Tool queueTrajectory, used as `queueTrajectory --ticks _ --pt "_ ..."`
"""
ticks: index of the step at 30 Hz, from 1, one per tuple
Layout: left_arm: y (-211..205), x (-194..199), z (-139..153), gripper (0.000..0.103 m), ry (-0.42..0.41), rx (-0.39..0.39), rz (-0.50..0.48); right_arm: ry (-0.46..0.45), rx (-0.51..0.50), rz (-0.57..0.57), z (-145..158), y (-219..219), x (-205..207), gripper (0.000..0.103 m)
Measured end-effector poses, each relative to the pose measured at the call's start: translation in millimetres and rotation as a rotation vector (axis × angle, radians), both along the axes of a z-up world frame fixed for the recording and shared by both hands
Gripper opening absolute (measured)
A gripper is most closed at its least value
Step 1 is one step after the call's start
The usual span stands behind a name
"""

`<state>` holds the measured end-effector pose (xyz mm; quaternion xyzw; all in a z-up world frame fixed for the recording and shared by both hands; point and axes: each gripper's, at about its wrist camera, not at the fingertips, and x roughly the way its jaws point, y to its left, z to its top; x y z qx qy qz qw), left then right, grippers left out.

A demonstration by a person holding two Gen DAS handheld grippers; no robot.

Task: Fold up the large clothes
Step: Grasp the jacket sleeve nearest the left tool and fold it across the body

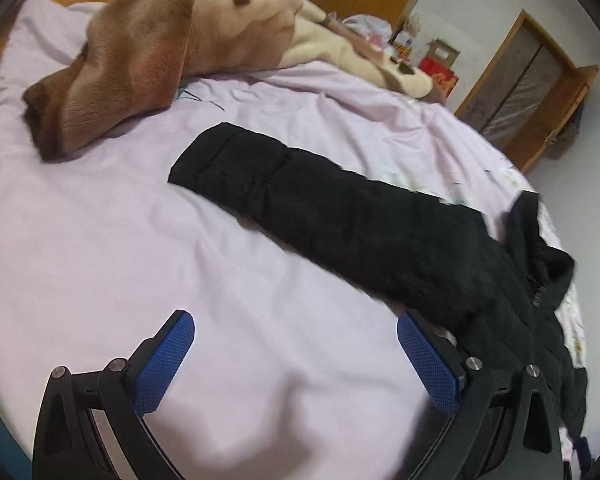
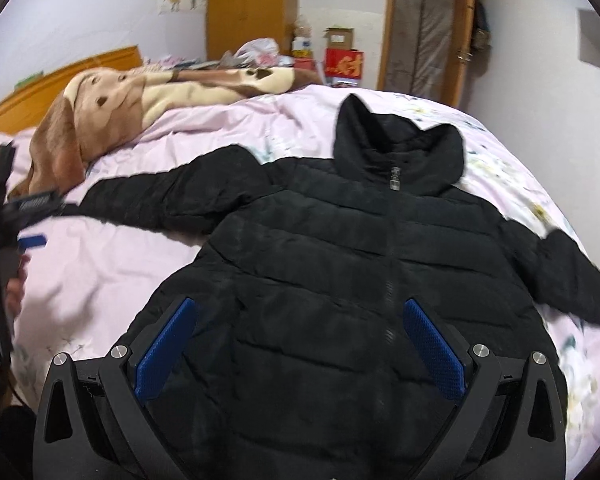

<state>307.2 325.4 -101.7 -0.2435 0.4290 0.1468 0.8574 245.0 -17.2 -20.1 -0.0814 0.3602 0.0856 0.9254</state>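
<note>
Black puffer jacket (image 2: 340, 264) lies flat, zipped, front-up on the pink bed (image 1: 100, 240), so with both left gripper (image 1: 296, 360) and right gripper (image 2: 300, 344) jaws wide apart and empty, we'd probably pinch the left sleeve (image 1: 320, 208) cuff first and fold it across the jacket's chest.

Black puffer jacket (image 2: 340, 264) spread flat, pink bedsheet (image 2: 112, 280), right gripper (image 2: 298, 344) agape above

Each tool (image 1: 296, 354) — black frame, silver screws; fingers carry blue, dimpled pads (image 2: 434, 350).
</note>
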Motion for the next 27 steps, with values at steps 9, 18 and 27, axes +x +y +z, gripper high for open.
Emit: queueTrajectory --ticks 9,18,27 --pt "52 81 -40 0.102 0.047 -0.002 0.136 0.059 -0.018 0.108 -30 44 40 0.102" --pt "75 122 -79 0.102 0.101 -0.075 0.204 0.077 -0.014 0.139 -39 60 61 0.102" --pt "71 131 -66 0.017 0.016 -0.112 0.207 0.078 0.0 0.126 -38 62 65 0.102"
